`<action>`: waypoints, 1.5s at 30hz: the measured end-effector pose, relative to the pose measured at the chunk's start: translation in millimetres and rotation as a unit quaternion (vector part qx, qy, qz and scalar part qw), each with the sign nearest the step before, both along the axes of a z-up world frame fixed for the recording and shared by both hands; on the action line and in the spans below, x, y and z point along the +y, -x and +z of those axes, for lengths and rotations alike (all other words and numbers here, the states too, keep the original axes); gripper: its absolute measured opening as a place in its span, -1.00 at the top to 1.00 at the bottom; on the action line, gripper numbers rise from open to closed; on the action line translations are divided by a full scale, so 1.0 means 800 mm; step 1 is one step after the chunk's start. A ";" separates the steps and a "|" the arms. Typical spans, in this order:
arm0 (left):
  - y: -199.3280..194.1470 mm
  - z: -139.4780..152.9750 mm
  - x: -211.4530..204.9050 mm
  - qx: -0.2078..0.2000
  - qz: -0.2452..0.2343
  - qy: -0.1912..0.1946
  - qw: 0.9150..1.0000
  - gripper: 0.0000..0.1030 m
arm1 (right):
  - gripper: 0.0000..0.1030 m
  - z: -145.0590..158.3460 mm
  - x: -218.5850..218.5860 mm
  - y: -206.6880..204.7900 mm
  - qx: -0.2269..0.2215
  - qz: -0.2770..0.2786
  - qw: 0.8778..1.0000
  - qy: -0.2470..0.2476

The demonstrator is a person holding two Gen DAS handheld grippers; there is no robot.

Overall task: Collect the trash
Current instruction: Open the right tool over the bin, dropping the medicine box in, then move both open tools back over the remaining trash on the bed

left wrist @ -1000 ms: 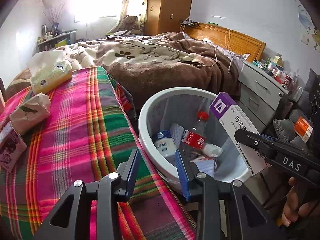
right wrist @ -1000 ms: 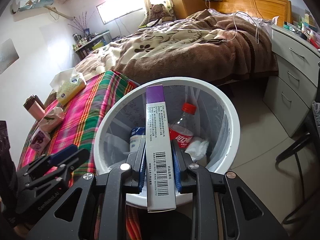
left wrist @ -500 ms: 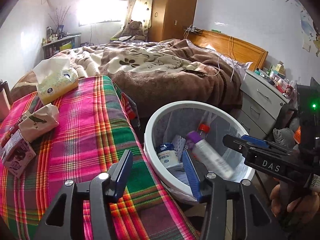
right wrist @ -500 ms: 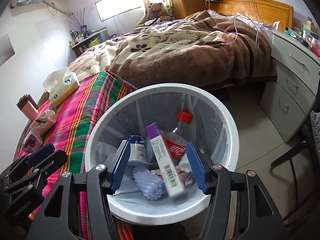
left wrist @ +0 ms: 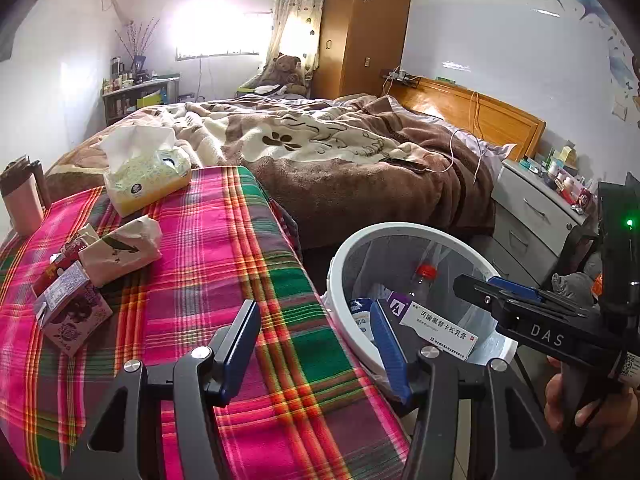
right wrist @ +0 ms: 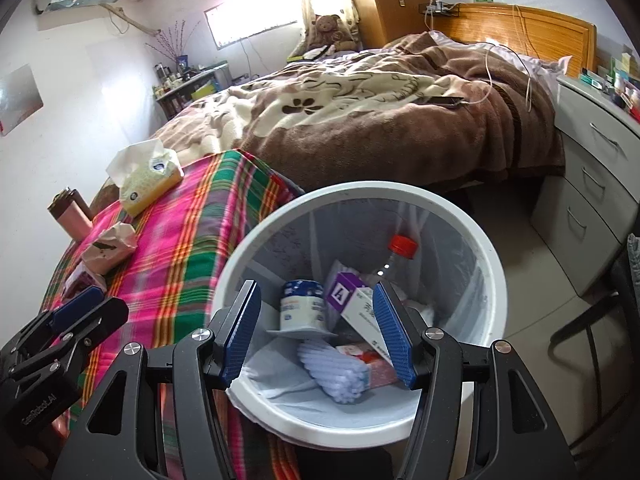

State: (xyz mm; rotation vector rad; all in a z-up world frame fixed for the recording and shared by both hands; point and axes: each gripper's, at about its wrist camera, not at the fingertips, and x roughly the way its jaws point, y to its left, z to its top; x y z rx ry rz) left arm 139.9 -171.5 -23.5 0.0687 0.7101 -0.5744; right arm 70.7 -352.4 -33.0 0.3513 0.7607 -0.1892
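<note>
Below the right claw (right wrist: 316, 332), with its ribbed matt blue pads, a smooth white plastic bin (right wrist: 490, 264) holds a glossy cardboard box (right wrist: 354, 300), while left of it woven plaid cloth covers the tabletop (right wrist: 192, 248) and a fleecy blanket (right wrist: 360, 120) lies beyond.

Right claw (right wrist: 316, 330): jaws spread, nothing between pads, tilted downward. Left claw (left wrist: 314, 346): jaws just been opening, apart, nothing between them, tilted downward. Bare hand (left wrist: 580, 404) grips right claw handle from below.
</note>
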 end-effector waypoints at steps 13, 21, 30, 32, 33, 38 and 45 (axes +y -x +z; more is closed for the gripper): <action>-0.017 -0.001 0.085 -0.006 0.064 0.001 0.998 -0.13 | -0.16 0.007 0.060 -0.029 -0.020 0.055 0.998 0.001; -0.042 -0.002 0.150 -0.006 0.122 0.001 0.993 -0.14 | -0.16 0.005 0.099 -0.055 -0.020 0.090 0.996 0.000; -0.079 -0.010 0.209 0.000 0.161 -0.022 0.987 -0.30 | -0.16 0.005 0.139 -0.096 -0.016 0.125 0.992 -0.011; -0.087 -0.013 0.216 0.002 0.160 -0.025 0.987 -0.30 | -0.16 0.004 0.150 -0.106 -0.016 0.133 0.991 -0.016; -0.090 -0.014 0.219 0.001 0.157 -0.024 0.987 -0.30 | -0.16 0.004 0.154 -0.112 -0.014 0.137 0.990 -0.018; -0.107 -0.021 0.212 -0.004 0.138 -0.051 0.989 -0.30 | -0.16 0.005 0.175 -0.137 -0.004 0.151 0.988 -0.014; -0.126 -0.029 0.207 0.006 0.112 -0.047 0.993 -0.30 | -0.16 0.008 0.189 -0.157 -0.003 0.157 0.988 -0.010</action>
